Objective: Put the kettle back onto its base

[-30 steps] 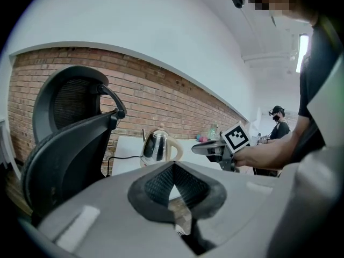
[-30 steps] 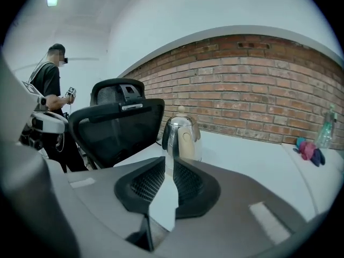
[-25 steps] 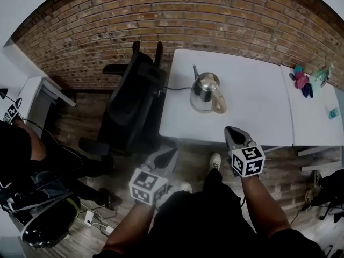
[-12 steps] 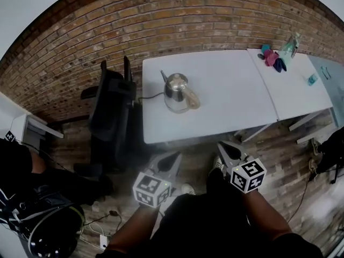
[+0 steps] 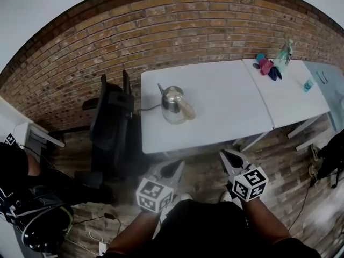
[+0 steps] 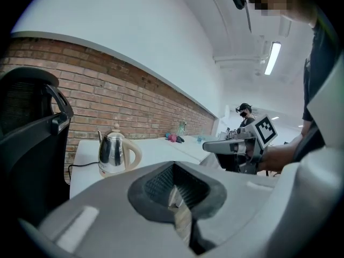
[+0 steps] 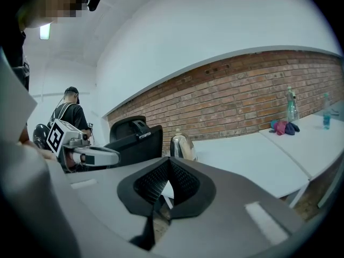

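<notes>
The left hand-held gripper (image 5: 173, 167) and the right hand-held gripper (image 5: 228, 156) are both hovering empty, jaws pressed together, in front of the tabletop (image 5: 226, 104), while the kettle (image 5: 173, 103) is standing on it, well apart from them.
</notes>
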Motion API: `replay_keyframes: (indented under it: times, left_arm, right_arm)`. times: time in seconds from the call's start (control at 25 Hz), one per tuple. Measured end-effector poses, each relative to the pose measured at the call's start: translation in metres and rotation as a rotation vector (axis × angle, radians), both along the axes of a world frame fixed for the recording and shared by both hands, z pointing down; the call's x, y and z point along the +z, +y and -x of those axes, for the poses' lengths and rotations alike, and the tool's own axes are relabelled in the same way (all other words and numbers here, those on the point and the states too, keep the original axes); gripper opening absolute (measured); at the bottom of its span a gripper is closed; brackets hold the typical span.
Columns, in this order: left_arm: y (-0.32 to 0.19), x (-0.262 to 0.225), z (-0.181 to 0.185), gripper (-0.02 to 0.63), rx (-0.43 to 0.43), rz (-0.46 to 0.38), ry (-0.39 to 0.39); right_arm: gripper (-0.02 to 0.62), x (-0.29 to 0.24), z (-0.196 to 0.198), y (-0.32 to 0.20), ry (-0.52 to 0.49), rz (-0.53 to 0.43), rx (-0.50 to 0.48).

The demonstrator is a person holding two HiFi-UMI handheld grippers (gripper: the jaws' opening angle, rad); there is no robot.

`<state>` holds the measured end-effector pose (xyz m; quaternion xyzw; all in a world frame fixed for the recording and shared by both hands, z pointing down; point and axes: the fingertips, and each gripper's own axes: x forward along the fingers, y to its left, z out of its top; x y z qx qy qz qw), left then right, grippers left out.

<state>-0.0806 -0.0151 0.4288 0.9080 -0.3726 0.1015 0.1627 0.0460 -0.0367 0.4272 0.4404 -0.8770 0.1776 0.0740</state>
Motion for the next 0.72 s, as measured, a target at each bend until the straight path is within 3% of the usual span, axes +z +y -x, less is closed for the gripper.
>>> replay_keyframes:
  times: [0.52,0.72]
  left_arm:
    - [-0.009,-0.016,-0.064,0.0,-0.052,-0.021,0.013]
    - [-0.008,-0.013,-0.1,0.0,-0.029,-0.011,0.006]
  right_arm:
    - [0.023,-0.019,-0.049,0.005,0.058,-0.039,-0.088]
    - [0.023,-0.012,-0.064,0.015,0.073,-0.028,-0.128]
